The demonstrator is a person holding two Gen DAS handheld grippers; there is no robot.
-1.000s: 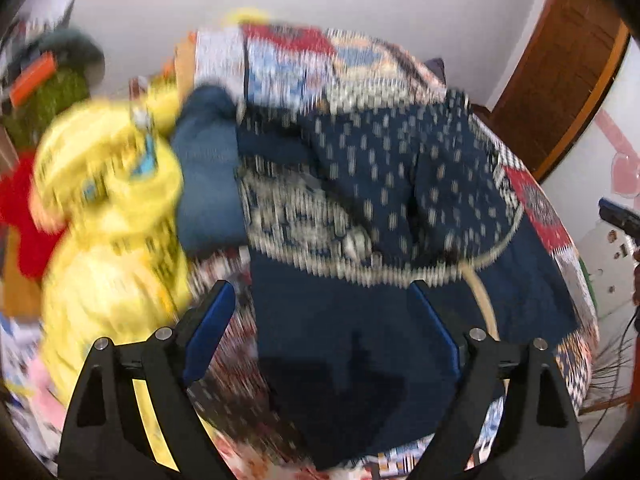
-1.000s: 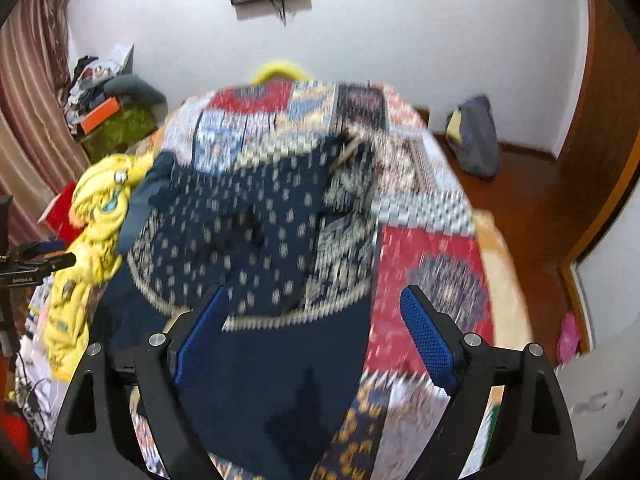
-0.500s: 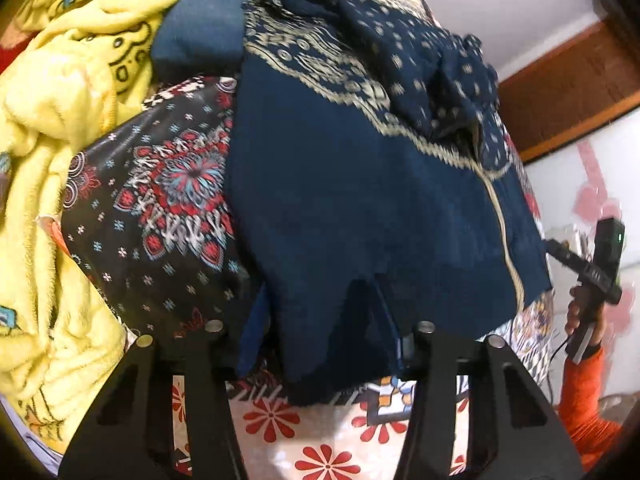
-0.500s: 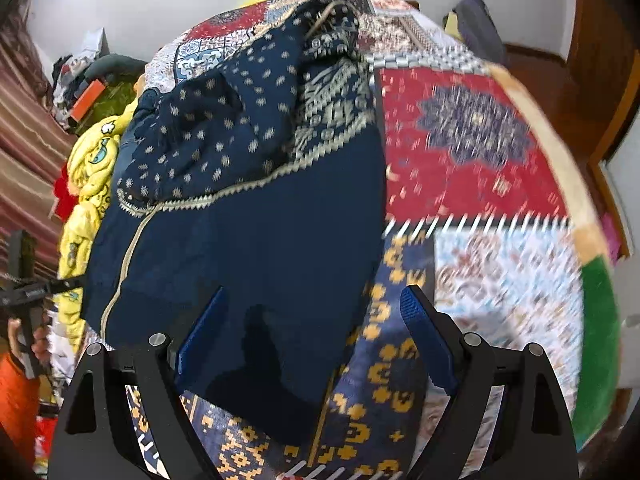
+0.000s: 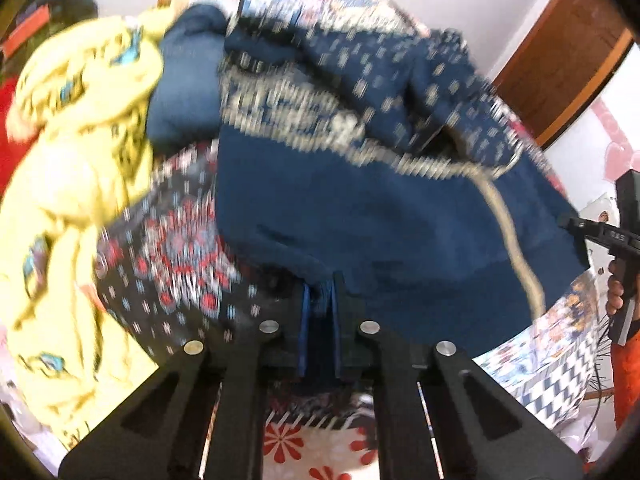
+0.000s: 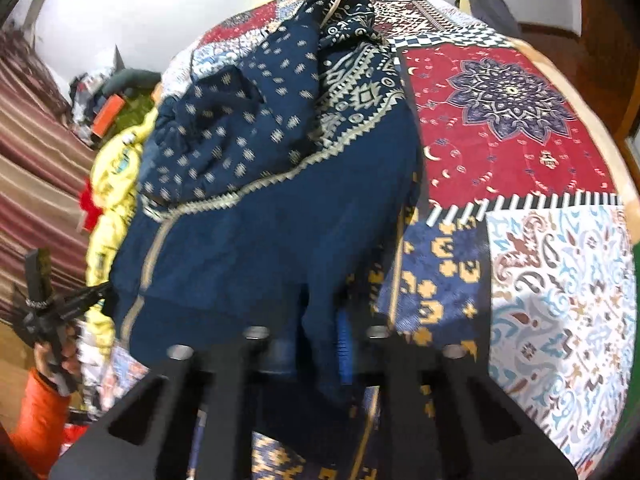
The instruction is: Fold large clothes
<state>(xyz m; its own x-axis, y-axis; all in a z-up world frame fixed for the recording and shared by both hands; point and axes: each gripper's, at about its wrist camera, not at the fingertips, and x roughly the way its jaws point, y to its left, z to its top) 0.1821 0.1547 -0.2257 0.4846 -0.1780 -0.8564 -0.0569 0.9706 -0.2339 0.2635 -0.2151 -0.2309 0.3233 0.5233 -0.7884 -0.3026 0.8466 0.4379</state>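
Note:
A large navy garment (image 5: 380,216) with cream patterned trim lies rumpled on a patchwork bedspread (image 6: 520,128). My left gripper (image 5: 320,312) is shut on the garment's near hem at its left corner. My right gripper (image 6: 324,344) is shut on the near hem at the garment's (image 6: 260,240) right side. The upper part of the garment is bunched up toward the far end of the bed. The left wrist view is motion-blurred.
A yellow printed cloth (image 5: 68,168) and a blue folded item (image 5: 188,92) lie left of the garment. A dark floral cloth (image 5: 172,248) lies under its left edge. A wooden door (image 5: 568,52) stands at the right. Striped curtains (image 6: 32,152) hang at the left.
Both grippers were open above the bed a second ago. They came down to the garment's near hem and closed on it.

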